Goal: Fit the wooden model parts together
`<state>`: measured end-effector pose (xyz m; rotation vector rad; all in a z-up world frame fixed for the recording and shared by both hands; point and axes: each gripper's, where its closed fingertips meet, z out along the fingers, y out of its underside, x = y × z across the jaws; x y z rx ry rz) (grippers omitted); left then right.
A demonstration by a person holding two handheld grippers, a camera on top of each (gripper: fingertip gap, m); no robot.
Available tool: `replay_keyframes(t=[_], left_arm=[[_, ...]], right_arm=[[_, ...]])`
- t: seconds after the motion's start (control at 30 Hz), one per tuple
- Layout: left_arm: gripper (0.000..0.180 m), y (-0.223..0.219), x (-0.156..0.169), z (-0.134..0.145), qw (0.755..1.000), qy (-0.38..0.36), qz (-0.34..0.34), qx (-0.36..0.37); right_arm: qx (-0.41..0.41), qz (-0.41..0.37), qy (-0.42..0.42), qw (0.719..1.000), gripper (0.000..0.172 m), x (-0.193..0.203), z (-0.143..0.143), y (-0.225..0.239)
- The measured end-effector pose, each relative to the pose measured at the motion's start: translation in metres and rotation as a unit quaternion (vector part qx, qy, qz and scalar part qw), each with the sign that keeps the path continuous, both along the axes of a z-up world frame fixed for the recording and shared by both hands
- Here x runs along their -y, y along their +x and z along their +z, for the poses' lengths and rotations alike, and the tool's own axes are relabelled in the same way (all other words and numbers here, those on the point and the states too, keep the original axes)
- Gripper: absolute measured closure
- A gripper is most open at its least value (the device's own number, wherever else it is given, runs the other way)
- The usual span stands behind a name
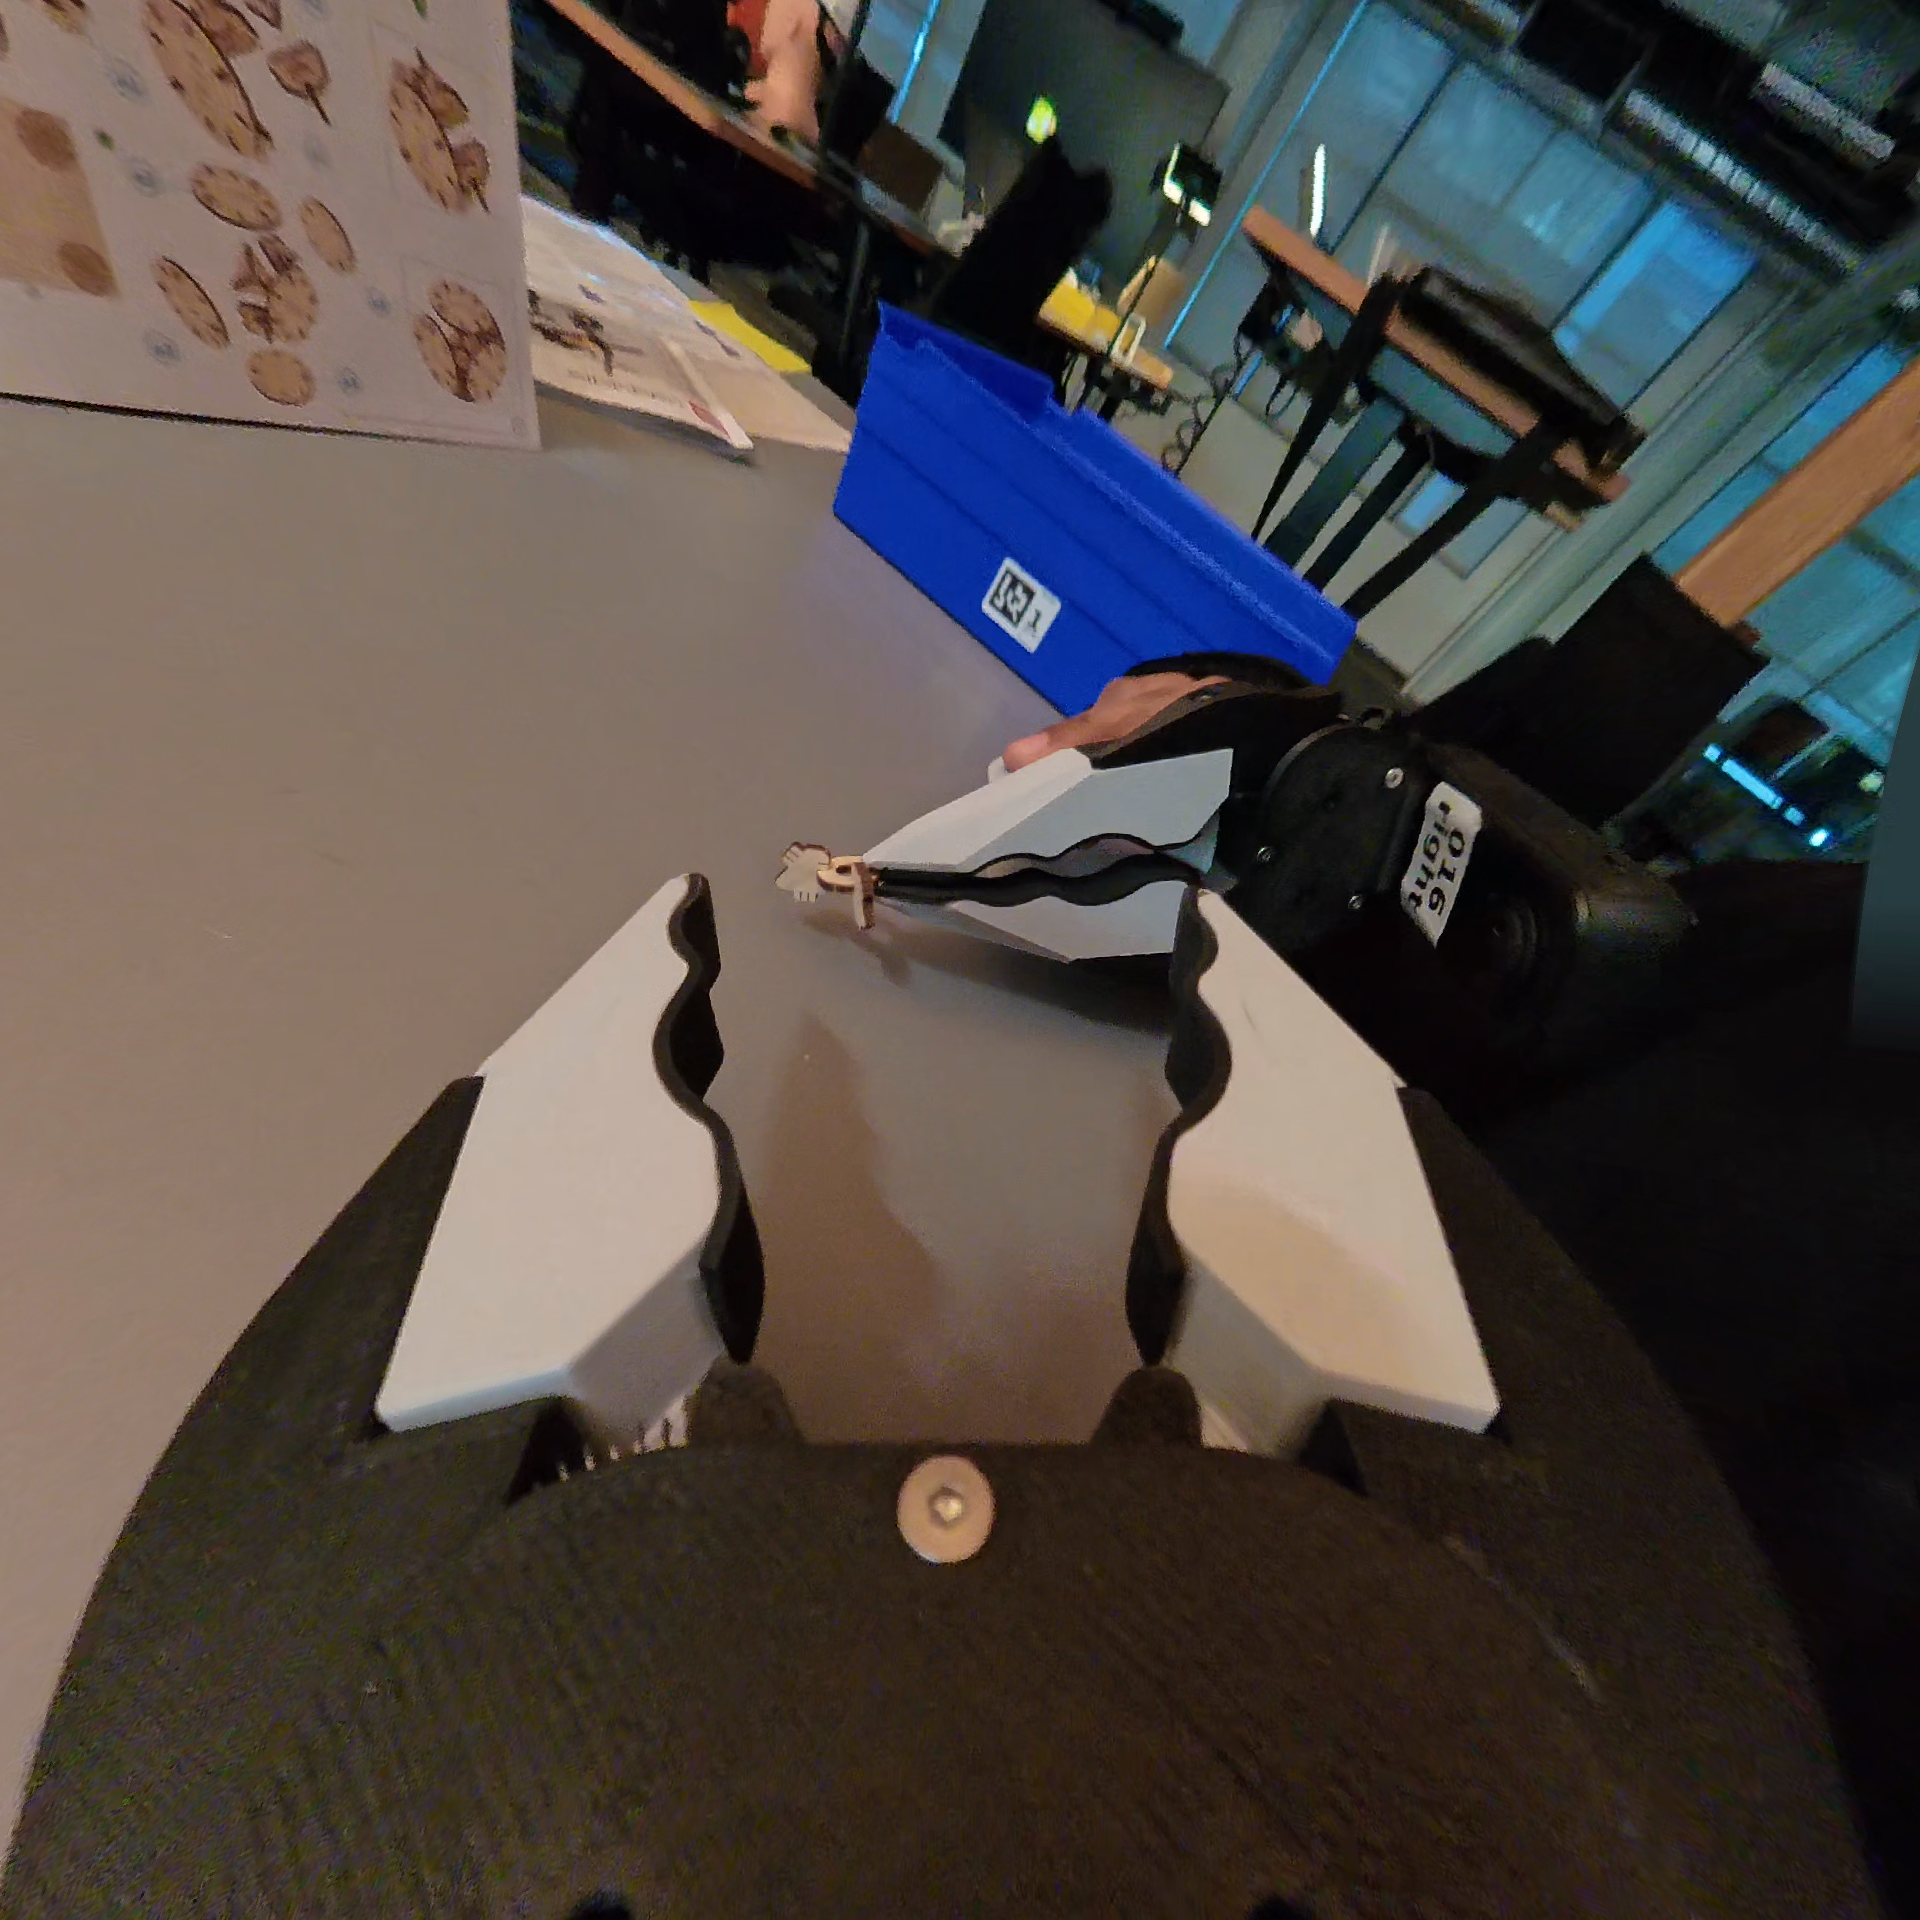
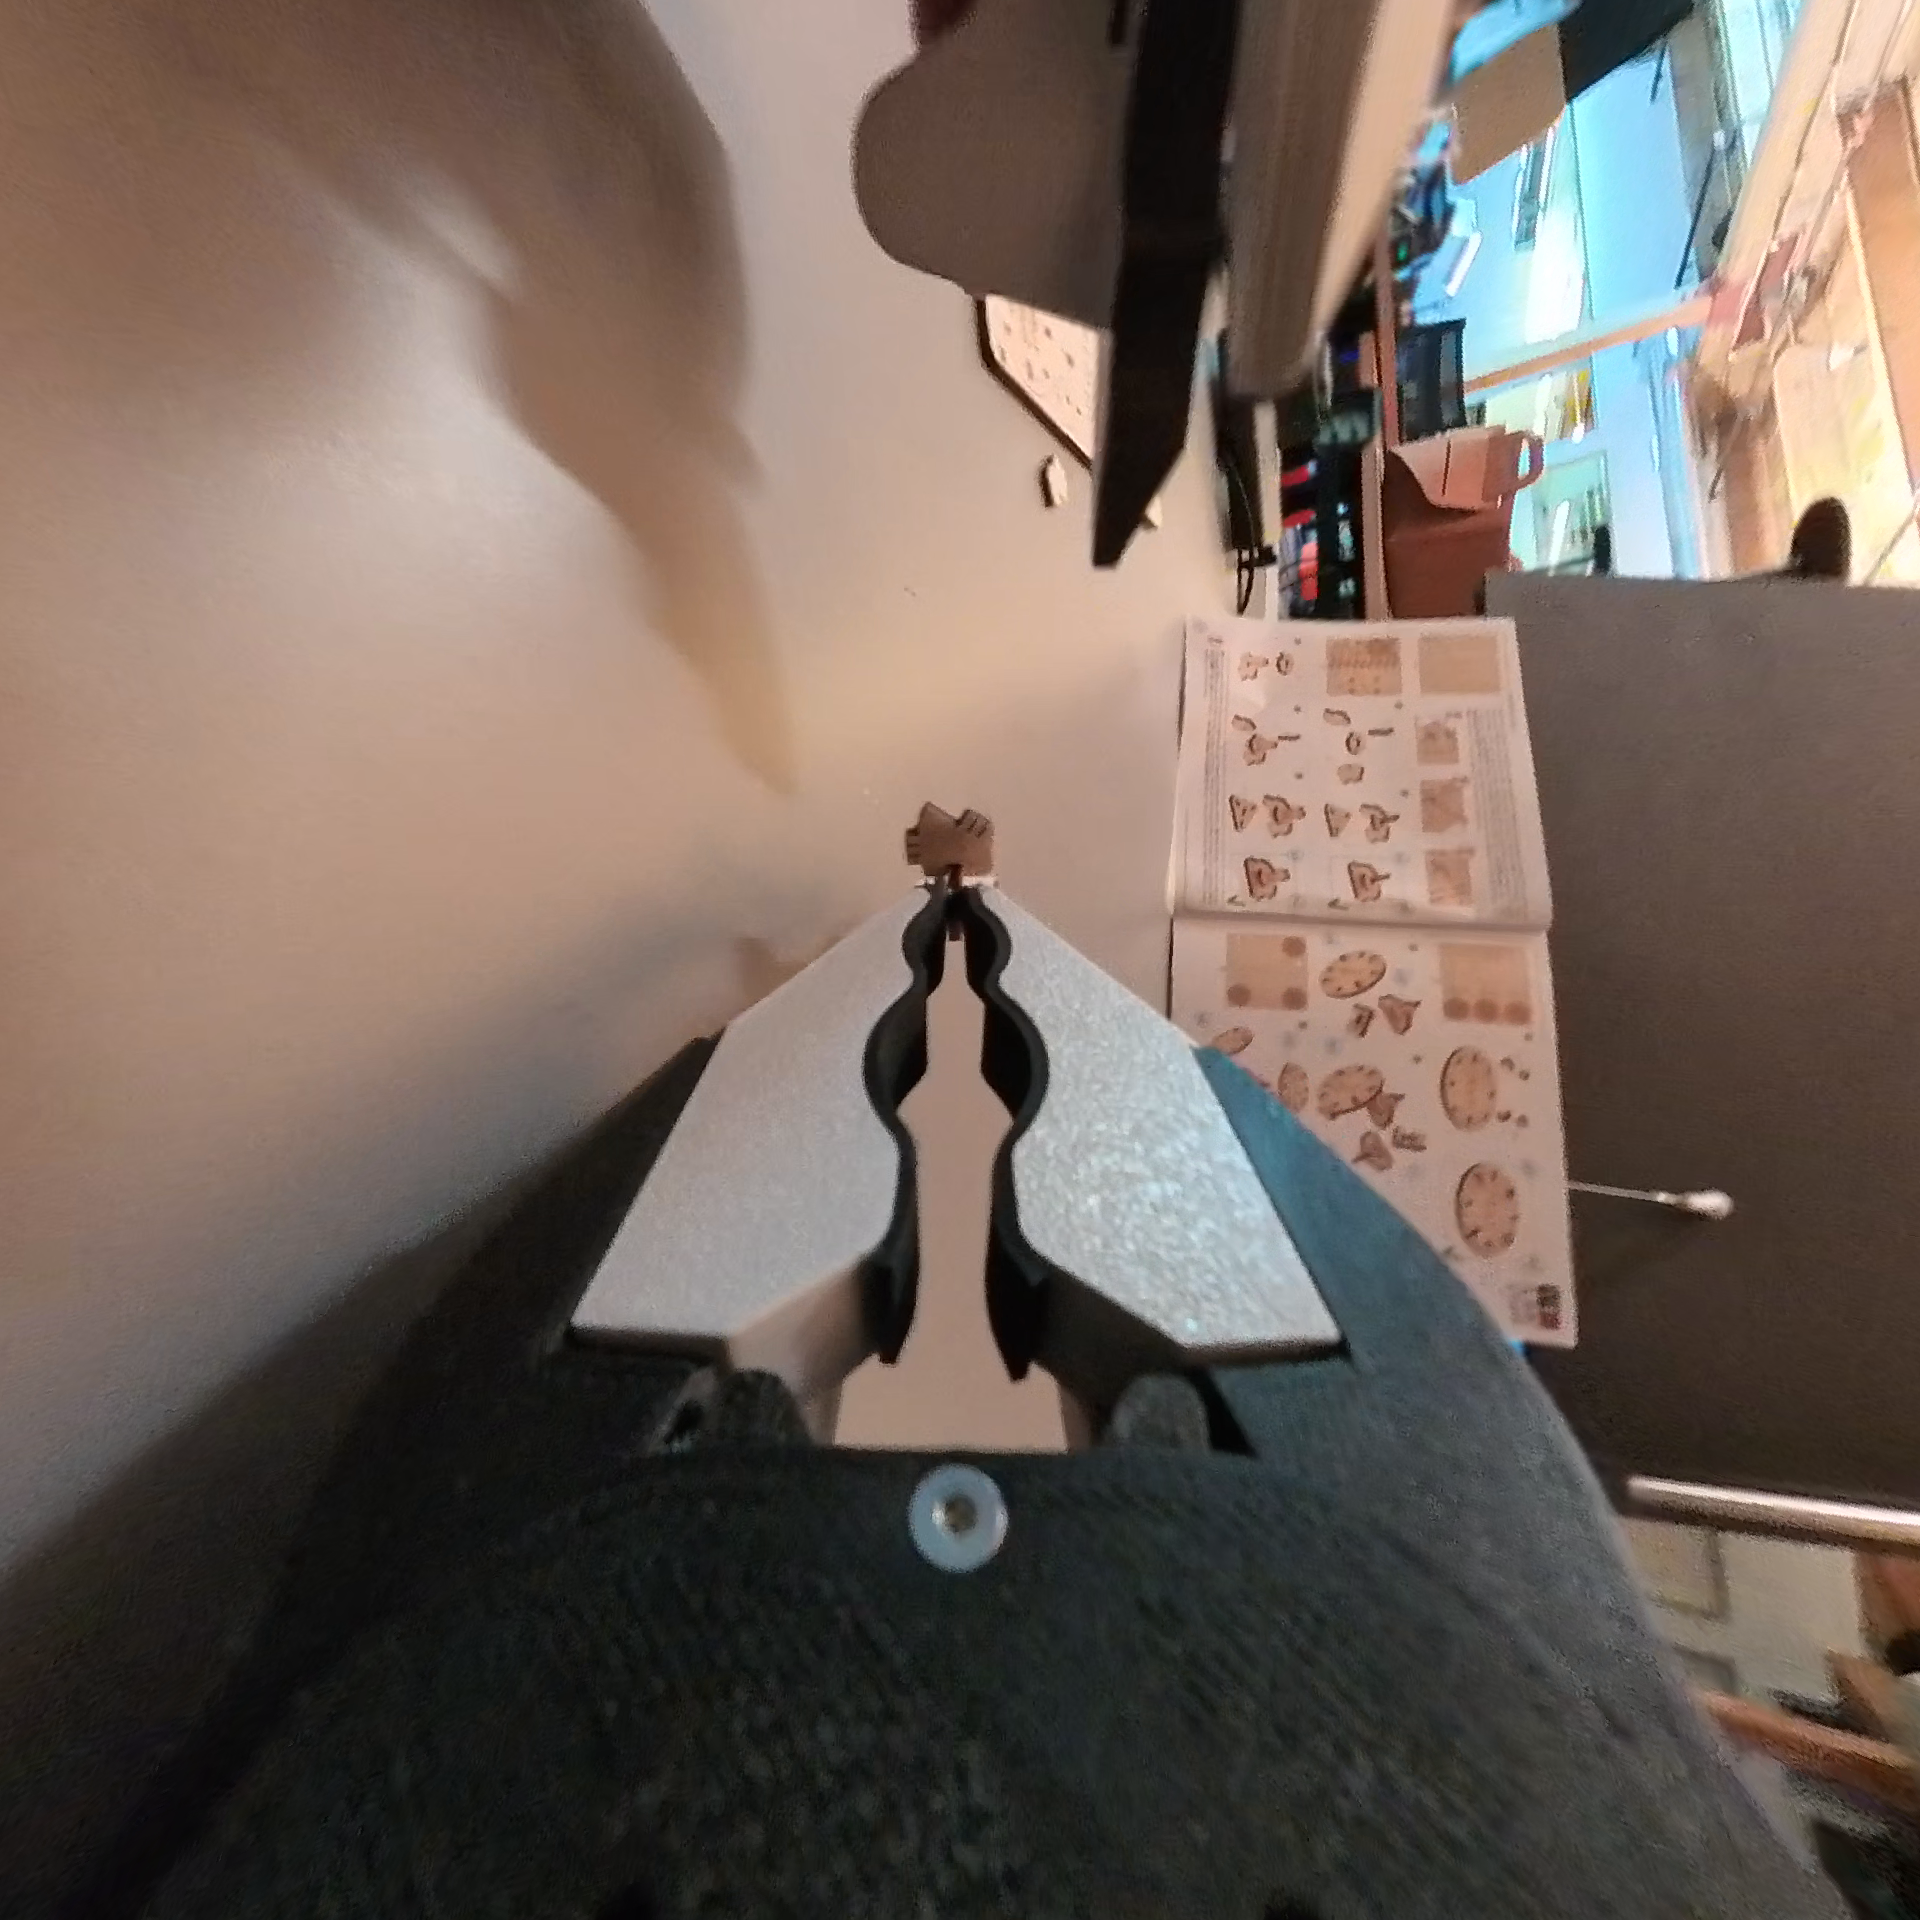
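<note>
The left tool (image 1: 940,914) stands wide apart with nothing between its white, black-padded fingers, low over the grey counter (image 1: 364,727). Just ahead of it and slightly to the right, the right tool (image 1: 871,883) is pinched on a small, pale laser-cut wooden piece with toothed edges (image 1: 821,873), which juts out past its tips above the counter. Beyond the right tool sits a blue plastic bin (image 1: 1039,499). A printed instruction sheet with wooden clock drawings (image 1: 260,208) lies far ahead to the left.

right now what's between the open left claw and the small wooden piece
Only bare grey table between the left claw and the wooden piece, per the left wrist view.
</note>
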<state>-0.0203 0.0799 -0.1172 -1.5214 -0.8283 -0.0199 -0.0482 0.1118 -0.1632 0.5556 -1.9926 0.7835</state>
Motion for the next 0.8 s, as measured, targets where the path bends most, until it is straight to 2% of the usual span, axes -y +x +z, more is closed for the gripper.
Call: replay_keyframes(t=[0.13,0.23,0.37,0.5,0.57,0.7,0.8], left_arm=[[0.093,-0.003,0.002,0.005,0.997,0.074,-0.002,0.022],[0.094,0.001,0.001,0.014,0.988,0.148,-0.021,0.044],[0.095,-0.001,0.005,0.018,0.983,0.175,-0.026,0.056],[0.094,-0.013,0.004,0.020,0.985,0.161,-0.026,0.057],[0.094,-0.025,0.008,0.032,0.986,0.153,-0.028,0.053],[0.095,-0.064,0.031,0.066,0.992,0.125,0.020,-0.011],[0.095,-0.087,0.045,0.074,0.993,0.094,0.059,-0.047]], right_arm=[[0.048,-0.034,-0.066,0.996,0.171,-0.009,0.009,-0.020],[0.038,-0.042,-0.143,0.988,0.172,-0.016,0.031,-0.031],[0.033,-0.063,-0.194,0.978,0.171,-0.015,0.043,-0.042],[0.067,-0.065,-0.194,0.977,0.172,0.003,0.029,-0.048],[0.083,-0.065,-0.191,0.976,0.171,0.013,0.025,-0.053],[0.075,-0.069,-0.197,0.975,0.171,0.027,0.033,-0.063],[0.047,-0.057,-0.202,0.977,0.171,0.033,0.052,-0.061]])
